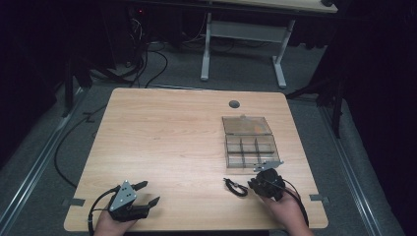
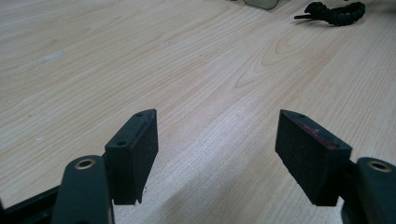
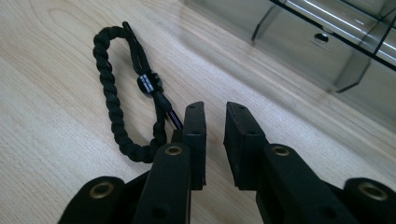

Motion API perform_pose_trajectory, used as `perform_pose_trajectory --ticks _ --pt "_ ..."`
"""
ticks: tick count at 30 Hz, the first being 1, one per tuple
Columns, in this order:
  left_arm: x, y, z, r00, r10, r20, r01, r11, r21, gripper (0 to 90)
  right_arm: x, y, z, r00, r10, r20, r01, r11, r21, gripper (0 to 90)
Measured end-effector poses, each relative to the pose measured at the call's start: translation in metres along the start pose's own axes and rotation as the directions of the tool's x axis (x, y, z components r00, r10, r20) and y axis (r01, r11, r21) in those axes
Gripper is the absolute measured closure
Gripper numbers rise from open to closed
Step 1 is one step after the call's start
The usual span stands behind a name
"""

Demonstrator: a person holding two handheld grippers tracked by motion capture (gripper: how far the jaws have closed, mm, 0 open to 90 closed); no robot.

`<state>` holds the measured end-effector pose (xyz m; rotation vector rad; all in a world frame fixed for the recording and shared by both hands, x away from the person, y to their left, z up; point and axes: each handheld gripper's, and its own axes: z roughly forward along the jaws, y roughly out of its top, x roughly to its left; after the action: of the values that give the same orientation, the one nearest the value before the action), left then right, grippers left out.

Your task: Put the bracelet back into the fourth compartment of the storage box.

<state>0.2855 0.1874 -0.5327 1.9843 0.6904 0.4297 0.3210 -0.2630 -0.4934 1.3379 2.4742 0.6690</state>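
Counting: one braided black bracelet, one clear compartment box, two claws. Bracelet lies flat on the counter near its front edge, just left of the right claw, box close behind; broad bare wood leftward. Right claw narrowly parted, gripping nothing. Left claw wide open, empty.

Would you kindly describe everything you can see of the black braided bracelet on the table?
The black braided bracelet is a loop of thick, woven cord, paracord by the look of it, closed by thinner straight strands that pass through a small black sliding bead with pale lettering too small to read. It lies flat on the light wooden table, near the clear compartment box. The right tool stands beside its near end, jaws slightly apart with nothing between them; whether the left jaw touches the cord I cannot tell.
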Motion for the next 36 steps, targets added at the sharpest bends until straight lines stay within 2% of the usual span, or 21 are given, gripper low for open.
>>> perform_pose_trajectory --ticks 9,10,15,17,18,19,20,23,27,29,33,34,36 --pt "0.0 0.0 0.0 1.0 0.0 0.002 0.0 1.0 0.003 30.5 -0.002 0.004 0.002 0.9999 -0.001 0.01 0.0 0.9962 0.087 77.9" --pt "0.0 0.0 0.0 1.0 0.001 0.001 -0.001 1.0 0.004 30.5 -0.002 0.005 0.003 0.9999 -0.01 0.011 0.009 0.9934 0.115 77.4" --pt "0.0 0.0 0.001 1.0 0.008 0.001 -0.008 0.9999 0.01 30.5 0.001 0.01 0.004 0.9989 -0.047 -0.01 0.048 0.9852 0.165 75.0" --pt "0.0 0.0 0.001 1.0 0.008 0.002 -0.008 0.9999 0.01 30.5 0.002 0.011 0.004 0.9991 -0.042 -0.009 0.043 0.9841 0.172 74.7" --pt "0.0 0.0 0.001 1.0 0.008 0.001 -0.008 0.9999 0.009 30.5 0.001 0.014 0.004 0.9984 -0.052 -0.021 0.055 0.9791 0.196 73.6" --pt "0.0 0.0 0.001 1.0 0.008 0.001 -0.008 0.9999 0.009 30.5 0.001 0.014 0.004 0.9984 -0.052 -0.021 0.055 0.9791 0.196 73.6" --pt "0.0 0.0 0.001 1.0 0.007 0.002 -0.007 0.9999 0.009 30.5 0.0 0.015 0.005 0.9986 -0.039 -0.035 0.046 0.9751 0.217 72.4" --pt "0.0 0.0 0.001 1.0 0.007 0.002 -0.007 0.9999 0.01 30.5 -0.001 0.018 0.006 0.9983 -0.047 -0.035 0.054 0.9655 0.255 70.7" --pt "0.0 0.0 0.001 1.0 0.007 0.003 -0.007 0.9999 0.01 30.5 -0.002 0.019 0.007 0.9981 -0.047 -0.041 0.056 0.9593 0.277 69.0" --pt "0.0 0.0 0.001 1.0 0.007 0.004 -0.007 0.9999 0.012 30.5 -0.002 0.021 0.006 0.9977 -0.049 -0.048 0.061 0.9522 0.299 67.7" --pt "0.0 0.0 0.001 1.0 0.007 0.006 -0.007 0.9999 0.013 30.4 -0.002 0.023 0.006 0.9973 -0.047 -0.056 0.063 0.9475 0.314 67.1" --pt "0.0 0.0 0.001 1.0 0.006 0.006 -0.006 0.9999 0.012 30.4 -0.002 0.024 0.006 0.997 -0.054 -0.056 0.069 0.9422 0.328 66.2" --pt "0.0 0.0 0.001 1.0 0.006 0.006 -0.006 0.9999 0.013 30.4 -0.002 0.025 0.006 0.9968 -0.058 -0.054 0.073 0.9383 0.338 65.8"
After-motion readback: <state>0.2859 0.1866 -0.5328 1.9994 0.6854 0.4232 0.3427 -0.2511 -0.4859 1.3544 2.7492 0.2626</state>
